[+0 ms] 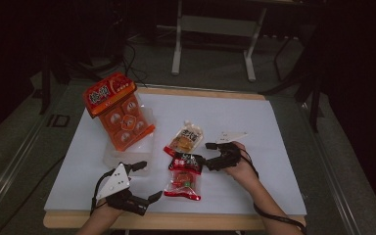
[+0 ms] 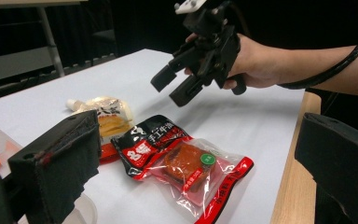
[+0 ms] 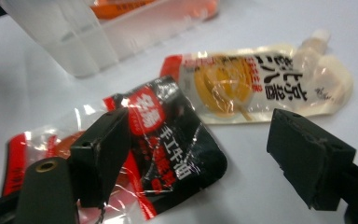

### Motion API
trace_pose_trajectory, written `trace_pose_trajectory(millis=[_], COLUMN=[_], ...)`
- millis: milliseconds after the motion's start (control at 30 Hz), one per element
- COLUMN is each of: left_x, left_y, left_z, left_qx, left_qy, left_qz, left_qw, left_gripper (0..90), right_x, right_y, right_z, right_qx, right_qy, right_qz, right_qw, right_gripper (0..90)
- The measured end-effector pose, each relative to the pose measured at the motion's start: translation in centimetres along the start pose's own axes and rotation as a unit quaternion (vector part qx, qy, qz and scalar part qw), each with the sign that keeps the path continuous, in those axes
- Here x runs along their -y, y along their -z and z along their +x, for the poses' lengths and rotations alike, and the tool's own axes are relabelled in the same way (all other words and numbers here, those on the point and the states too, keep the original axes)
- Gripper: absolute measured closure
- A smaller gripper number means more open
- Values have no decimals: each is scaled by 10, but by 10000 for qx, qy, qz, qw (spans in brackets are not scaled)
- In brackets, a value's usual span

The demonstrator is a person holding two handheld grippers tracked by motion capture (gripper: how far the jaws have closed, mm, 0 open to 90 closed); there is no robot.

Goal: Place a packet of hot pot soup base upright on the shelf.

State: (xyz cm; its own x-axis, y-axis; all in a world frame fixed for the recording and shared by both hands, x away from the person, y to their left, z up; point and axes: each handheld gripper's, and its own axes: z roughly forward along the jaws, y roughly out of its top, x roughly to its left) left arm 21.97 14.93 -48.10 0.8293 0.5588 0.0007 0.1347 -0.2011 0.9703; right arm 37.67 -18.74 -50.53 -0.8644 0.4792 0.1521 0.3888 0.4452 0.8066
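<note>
My right gripper (image 1: 206, 153) hangs just above the near packets, jaws spread wide with nothing between them. Through its own camera I see the two black jaws straddling the black-and-red packet (image 3: 168, 140), the left one over its red edge, the right one out over bare table; I can't tell if either pad touches the film yet, so I'd say the grab hasn't been made.

My left gripper (image 1: 144, 181) waits at the near edge of the table (image 1: 254, 122), also wide open and holding nothing, pointing across at the packets.

Where things lie: the black-and-red packet overlaps the top of a clear red packet (image 1: 182, 185) nearer to me, and a cream packet (image 1: 186, 137) lies just beyond it, touching or nearly so. Farther left stands the clear bin (image 1: 127, 152), with the orange box (image 1: 117, 110) propped in it at a tilt.

As I read it, the job is to move these snack packets, likely into the bin. All three lie on the table, so nothing is done. I'm at the reach for the first one; the pinch, lift, carry and drop are all left, then the other two.
</note>
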Motion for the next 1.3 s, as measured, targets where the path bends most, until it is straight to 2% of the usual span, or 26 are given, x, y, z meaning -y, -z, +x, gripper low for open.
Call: trace_pose_trajectory(millis=[233, 400, 600, 700, 867, 1033, 1100, 1133, 1233, 1300], left_x=[1, 1, 2, 2, 2, 2, 2, 2, 2, 2], left_y=[-1, -2, -2, -2, -2, -3, -3, -2, -2, -2], left_z=[0, -1, -1, -1, -1, -1, -1, -2, -1, -1], left_qx=[26, 31, 50, 53, 44, 50, 50, 38, 32, 23], left_qy=[4, -24, -30, -30, -27, -43, -43, -49, -25, -36], left_qz=[43, 73, 115, 128, 136, 147, 147, 138, 120, 129], left_qw=[10000, 10000, 9999, 9999, 9999, 9999, 9999, 9999, 9999, 9999], left_gripper=[9, 9, 9, 9, 9, 9, 9, 9, 9, 9], right_x=[8, 10, 14, 15, 15, 10, 10, 9, 9, 8], right_y=[-15, -21, -28, -31, -35, -36, -35, -34, -32, -30], right_z=[-6, -10, -12, -10, -3, 2, 3, 4, 4, 5], right_qx=[-206, -228, -252, -282, -301, -58, -28, 67, 181, 255], right_qy=[-137, -167, -230, -181, -35, 39, 28, 52, 96, 166], right_qz=[240, 428, 525, 585, 635, 808, 823, 802, 788, 795], right_qw=[9994, 9987, 9980, 9977, 9975, 9967, 9966, 9967, 9967, 9964], right_gripper=[212, 206, 214, 230, 325, 428, 428, 485, 540, 607])
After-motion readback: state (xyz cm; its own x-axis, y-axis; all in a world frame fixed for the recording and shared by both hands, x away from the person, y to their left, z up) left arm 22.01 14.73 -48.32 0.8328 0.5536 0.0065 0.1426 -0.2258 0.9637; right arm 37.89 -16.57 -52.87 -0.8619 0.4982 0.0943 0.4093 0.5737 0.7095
